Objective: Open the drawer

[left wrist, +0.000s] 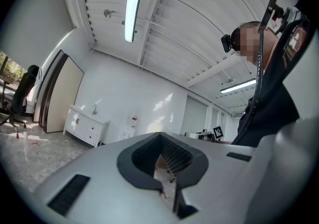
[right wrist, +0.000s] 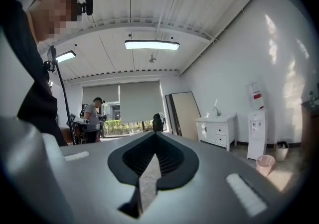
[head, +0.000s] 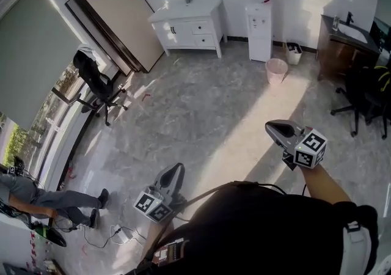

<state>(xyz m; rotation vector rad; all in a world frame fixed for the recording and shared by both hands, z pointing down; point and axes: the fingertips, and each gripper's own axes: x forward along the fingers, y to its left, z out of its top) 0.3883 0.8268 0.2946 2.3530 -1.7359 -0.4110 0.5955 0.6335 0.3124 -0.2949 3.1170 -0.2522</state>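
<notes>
Drawer [head: 202,25] in white sink cabinet [head: 183,14] far across floor [head: 201,106]. Left hand-held gripper [head: 176,170], right hand-held gripper [head: 272,128] both pressed together, empty. Approach squarely; spread jaws only at drawer.

A person [head: 61,197] at lower left is cut off by the head view's edge, upper body unseen. On the far white cabinet [head: 183,14], the drawers [head: 203,25] are too small to make out handles.

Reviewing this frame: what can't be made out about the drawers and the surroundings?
- White sink cabinet: the shape of its drawer handles is too small to tell in any view.
- Dark wooden cabinet: cut off by the head view's right edge.
- Person in grey trousers: upper body cut off by the head view's left edge.
</notes>
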